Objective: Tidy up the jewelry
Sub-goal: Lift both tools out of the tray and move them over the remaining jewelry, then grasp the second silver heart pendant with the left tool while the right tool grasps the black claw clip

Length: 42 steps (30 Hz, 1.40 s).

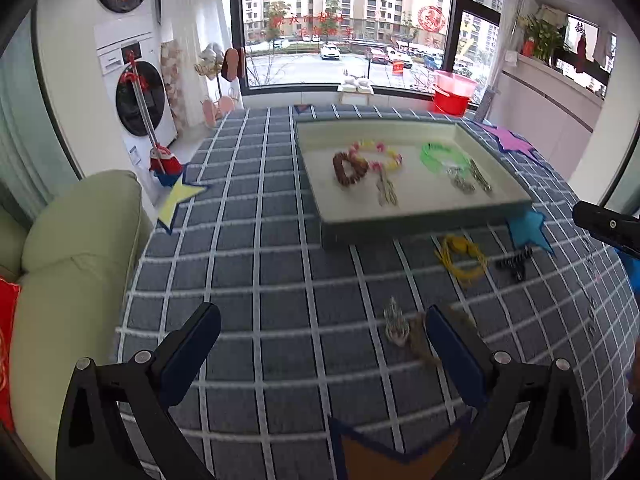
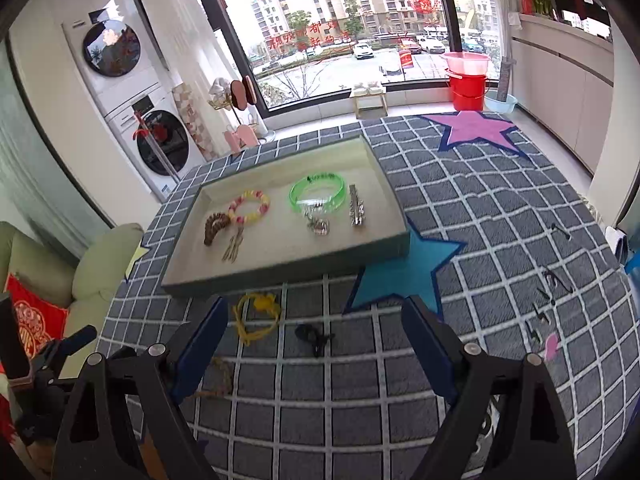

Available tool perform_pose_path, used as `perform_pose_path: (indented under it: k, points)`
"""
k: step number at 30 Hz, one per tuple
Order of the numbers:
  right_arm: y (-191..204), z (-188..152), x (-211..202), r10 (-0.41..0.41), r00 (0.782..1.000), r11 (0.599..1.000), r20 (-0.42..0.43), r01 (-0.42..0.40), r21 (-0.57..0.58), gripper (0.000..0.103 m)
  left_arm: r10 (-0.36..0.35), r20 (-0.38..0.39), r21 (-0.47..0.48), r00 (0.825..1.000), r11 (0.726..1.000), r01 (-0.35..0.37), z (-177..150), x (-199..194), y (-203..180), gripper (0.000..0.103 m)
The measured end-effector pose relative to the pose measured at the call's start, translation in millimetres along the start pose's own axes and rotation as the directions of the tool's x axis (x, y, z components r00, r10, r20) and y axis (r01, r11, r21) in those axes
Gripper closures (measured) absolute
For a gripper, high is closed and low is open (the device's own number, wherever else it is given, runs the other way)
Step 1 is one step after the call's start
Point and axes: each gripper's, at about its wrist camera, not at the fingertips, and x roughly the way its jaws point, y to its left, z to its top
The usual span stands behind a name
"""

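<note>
1. Between the spread fingers of the right claw (image 2: pixel 314 344) lie one small black hair clip (image 2: pixel 314 336) and, towards its left finger, one yellow cord bracelet (image 2: pixel 256 316); neither is touched, and nothing is pinched.
2. Over at the left claw (image 1: pixel 322 344), the fingers also stand wide apart with nothing gripped; one silvery ornament (image 1: pixel 394 322) and one brownish tangled piece (image 1: pixel 424 340) lie on the cloth just beside its right finger.
3. Further out sits one shallow pale tray (image 2: pixel 280 270) holding six pieces: one brown bead bracelet (image 2: pixel 216 226), one pink-and-yellow bead bracelet (image 2: pixel 249 206), one green bangle (image 2: pixel 318 194), one silvery hair clip (image 2: pixel 356 210), one silvery charm cluster (image 2: pixel 318 224) and one thin metal piece (image 2: pixel 233 248).
4. Four felt stars show around the tray: blue (image 2: pixel 404 272), purple (image 2: pixel 476 130), yellow (image 1: pixel 178 196) and one orange at the near edge (image 1: pixel 396 454).
5. Red lettering is stuck on the window (image 2: pixel 312 38), but I cannot read it.
6. Everything rests on a surface covered with a grey-blue cloth (image 2: pixel 480 208) with a white grid.
7. Round the room: two stacked washing machines (image 2: pixel 132 108), one red bucket (image 2: pixel 468 88) and a pale green sofa (image 1: pixel 76 240).
</note>
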Motion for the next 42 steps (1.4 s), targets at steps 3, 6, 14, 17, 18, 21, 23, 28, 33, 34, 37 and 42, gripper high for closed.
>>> perform_pose_path:
  k: [3,6,14,17,18,21,23,28,33,34,37,42]
  points:
    - [1,-8,4,-0.008,0.999,1.000,-0.052,0.007,-0.010,0.013,-0.004,-0.012,0.004,1.000,1.000,0.004,-9,-1,-1,0.000]
    - [-1,-16,10,-0.020,0.993,1.000,-0.113,0.019,-0.011,0.013,-0.006,-0.034,0.010,0.999,1.000,0.007,-14,3,-3,0.000]
    - [-5,-41,24,-0.029,0.977,1.000,-0.210,0.029,-0.004,0.013,0.005,-0.082,0.054,0.997,0.999,-0.001,-24,19,-5,0.000]
    - [-3,-44,29,-0.039,0.974,0.999,-0.221,0.034,-0.024,0.013,-0.002,-0.099,0.078,0.995,0.997,0.010,-25,25,-7,0.000]
    - [-1,-44,31,-0.043,0.973,0.999,-0.225,0.037,-0.030,0.013,-0.003,-0.102,0.085,0.995,0.996,0.012,-25,27,-8,0.000]
    - [3,-43,37,-0.054,0.971,0.998,-0.232,0.044,-0.049,0.013,-0.007,-0.113,0.103,0.994,0.995,0.018,-25,34,-12,0.000]
    - [6,-42,42,-0.064,0.970,0.996,-0.235,0.049,-0.069,0.013,-0.010,-0.119,0.111,0.993,0.994,0.023,-24,38,-14,0.000]
    - [11,-39,55,-0.082,0.965,0.993,-0.248,0.060,-0.097,0.013,-0.010,-0.123,0.125,0.992,0.992,0.026,-22,45,-19,0.000]
    - [12,-35,70,-0.109,0.959,0.990,-0.261,0.081,-0.114,0.013,-0.011,-0.117,0.131,0.993,0.991,0.026,-19,48,-20,0.000]
    - [12,-34,72,-0.112,0.958,0.990,-0.262,0.085,-0.115,0.014,-0.018,-0.117,0.128,0.993,0.991,0.033,-18,48,-20,0.000]
    - [14,-31,76,-0.129,0.959,0.986,-0.252,0.097,-0.132,0.024,-0.018,-0.116,0.127,0.993,0.991,0.033,-15,49,-21,0.003]
    - [19,-24,81,-0.139,0.961,0.982,-0.238,0.103,-0.156,0.041,-0.051,-0.122,0.133,0.991,0.989,0.067,-10,49,-29,0.021]
